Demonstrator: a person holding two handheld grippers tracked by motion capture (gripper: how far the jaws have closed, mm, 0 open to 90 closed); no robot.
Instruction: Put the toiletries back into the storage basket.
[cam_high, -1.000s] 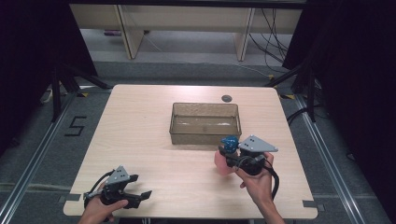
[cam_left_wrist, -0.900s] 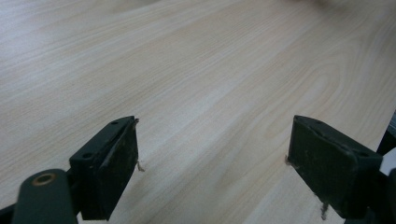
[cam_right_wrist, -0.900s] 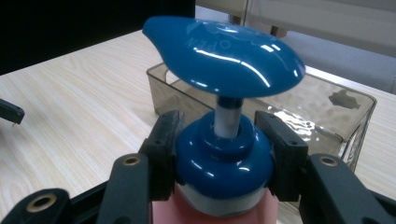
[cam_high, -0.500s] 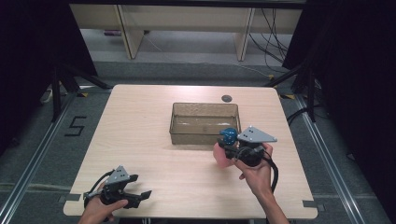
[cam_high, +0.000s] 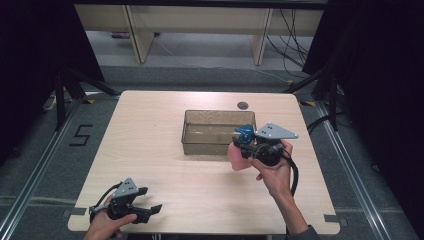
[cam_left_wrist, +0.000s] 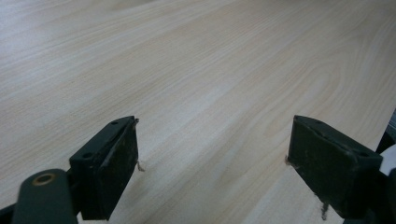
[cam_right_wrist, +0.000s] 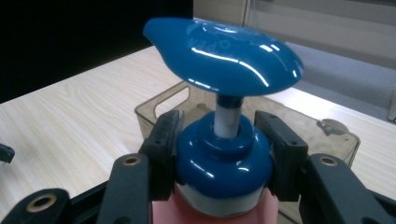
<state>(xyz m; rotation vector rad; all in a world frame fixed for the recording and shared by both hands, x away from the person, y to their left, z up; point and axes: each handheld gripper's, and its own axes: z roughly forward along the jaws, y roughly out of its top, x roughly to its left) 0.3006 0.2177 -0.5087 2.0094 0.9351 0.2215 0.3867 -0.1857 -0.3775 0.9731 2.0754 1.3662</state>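
Gripping a pink pump bottle (cam_high: 239, 156), right hand-held gripper (cam_high: 246, 148) beside clear bin (cam_high: 192, 131).

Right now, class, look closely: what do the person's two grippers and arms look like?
Both the left gripper and the right gripper have black bodies with two blocky black jaws, brass-coloured rivets at the joints, a grey three-cornered plate on top and a trailing black cable. The forearms look bare; a grey sleeve edge shows at the right arm.
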